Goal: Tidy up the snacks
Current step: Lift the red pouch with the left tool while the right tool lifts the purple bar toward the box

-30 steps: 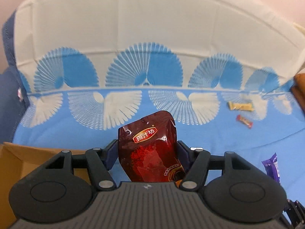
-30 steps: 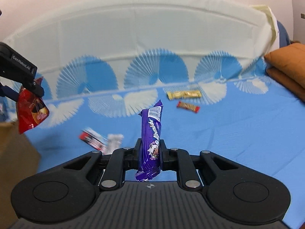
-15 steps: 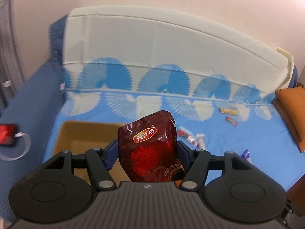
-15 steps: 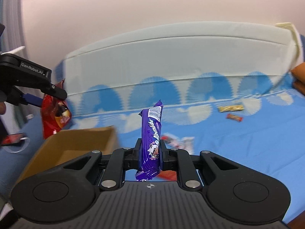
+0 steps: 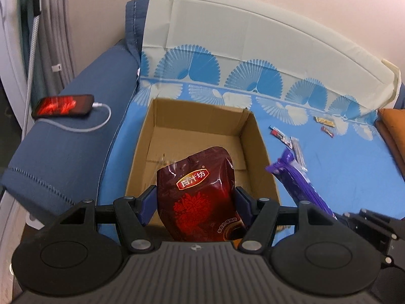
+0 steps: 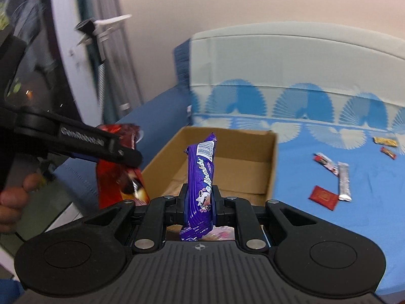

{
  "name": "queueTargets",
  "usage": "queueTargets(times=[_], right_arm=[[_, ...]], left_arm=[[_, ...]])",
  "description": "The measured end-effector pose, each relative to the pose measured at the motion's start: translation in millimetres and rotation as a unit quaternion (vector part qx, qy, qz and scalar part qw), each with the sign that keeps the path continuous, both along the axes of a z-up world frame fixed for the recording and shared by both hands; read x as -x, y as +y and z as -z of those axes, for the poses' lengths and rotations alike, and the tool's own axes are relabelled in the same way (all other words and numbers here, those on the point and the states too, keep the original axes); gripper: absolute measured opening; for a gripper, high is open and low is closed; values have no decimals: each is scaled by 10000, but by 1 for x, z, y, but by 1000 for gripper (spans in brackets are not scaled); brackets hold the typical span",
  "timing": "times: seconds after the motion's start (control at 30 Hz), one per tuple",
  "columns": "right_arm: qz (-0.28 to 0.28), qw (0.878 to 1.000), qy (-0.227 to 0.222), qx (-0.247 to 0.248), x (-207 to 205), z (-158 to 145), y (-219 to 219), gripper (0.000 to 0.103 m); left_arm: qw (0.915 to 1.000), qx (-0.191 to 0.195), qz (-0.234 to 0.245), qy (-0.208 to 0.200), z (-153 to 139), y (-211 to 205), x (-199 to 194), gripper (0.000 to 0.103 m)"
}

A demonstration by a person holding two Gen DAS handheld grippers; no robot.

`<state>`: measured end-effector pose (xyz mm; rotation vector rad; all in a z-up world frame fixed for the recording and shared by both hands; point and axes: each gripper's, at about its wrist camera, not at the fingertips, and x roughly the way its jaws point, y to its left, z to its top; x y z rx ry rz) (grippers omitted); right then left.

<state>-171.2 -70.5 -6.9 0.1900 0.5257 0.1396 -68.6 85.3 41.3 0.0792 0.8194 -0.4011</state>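
Note:
My left gripper (image 5: 193, 202) is shut on a dark red snack pouch (image 5: 200, 192) and holds it upright over the near edge of an open cardboard box (image 5: 162, 116). My right gripper (image 6: 200, 202) is shut on a purple chocolate bar wrapper (image 6: 202, 174), also upright, in front of the same cardboard box (image 6: 253, 136). The purple bar (image 5: 298, 179) shows at the right of the box in the left wrist view. In the right wrist view the left gripper (image 6: 119, 149) with the red pouch (image 6: 114, 185) hangs at the box's left side. The box floor looks bare.
Small snacks lie on the blue patterned sheet (image 6: 329, 228): a red packet (image 6: 323, 197), a silver stick (image 6: 344, 182), a red-white wrapper (image 6: 325, 163), a gold one (image 6: 384, 141). A phone (image 5: 63, 106) on a cable rests on the sofa arm. An orange cushion (image 5: 395, 126) lies right.
Both grippers have swung left from the loose snacks to the cardboard box, each keeping its hold. The box has come from the frame's edge to the middle of both views.

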Motion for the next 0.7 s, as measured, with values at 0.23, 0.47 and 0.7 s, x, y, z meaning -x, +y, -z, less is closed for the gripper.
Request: queueTargets(times=[0.23, 0.47, 0.7], right_arm=[[29, 9997, 0, 230, 12, -9, 21, 17], [-1, 9991, -59, 411, 19, -12, 33, 17], [-56, 9988, -69, 478, 20, -13, 37, 17]], left_arm=[[9995, 304, 35, -71, 0, 16, 15, 69], [9989, 441, 2, -139, -4, 23, 20, 69], [9987, 472, -33, -174, -4, 26, 22, 69]])
